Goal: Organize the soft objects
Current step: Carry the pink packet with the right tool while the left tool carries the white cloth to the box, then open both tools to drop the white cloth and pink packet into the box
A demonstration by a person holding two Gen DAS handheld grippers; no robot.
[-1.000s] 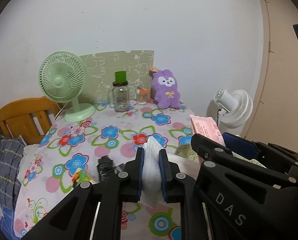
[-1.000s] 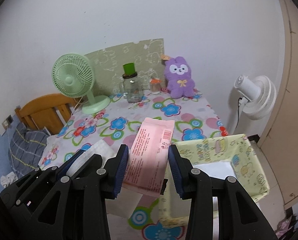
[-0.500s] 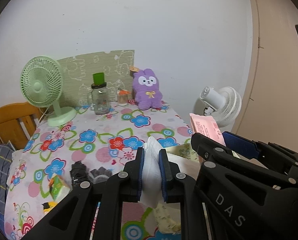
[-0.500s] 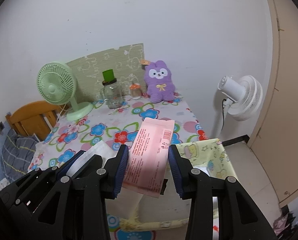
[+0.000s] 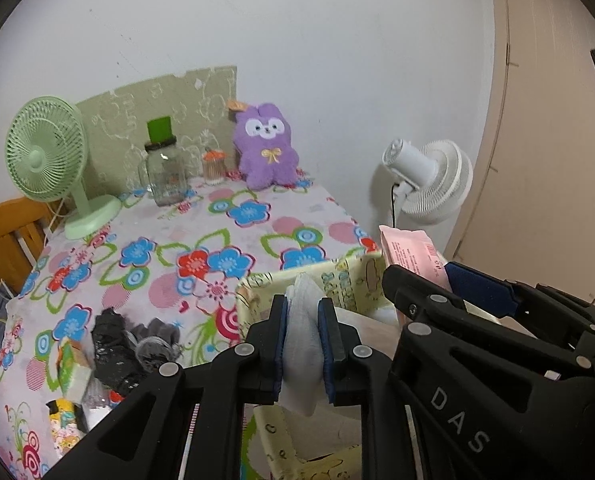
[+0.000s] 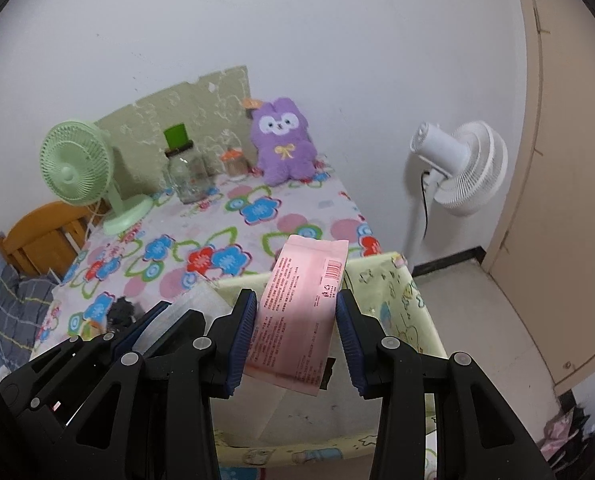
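Much of the yellow fabric bin (image 6: 401,300) sits hidden behind both sets of jaws.

Below the right jaws, the pink packet's (image 6: 297,320) print is too small to read. Left of the left jaws, a dark tangled heap (image 5: 125,344) cannot be identified. The wooden chair (image 5: 5,232) is cut by the frame edge, and the bin's contents are mostly covered.

Black tool (image 5: 303,340), blue pads (image 6: 241,328)

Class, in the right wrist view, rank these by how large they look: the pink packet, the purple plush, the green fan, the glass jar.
Largest to smallest:
pink packet, though nearness inflates it
green fan
purple plush
glass jar
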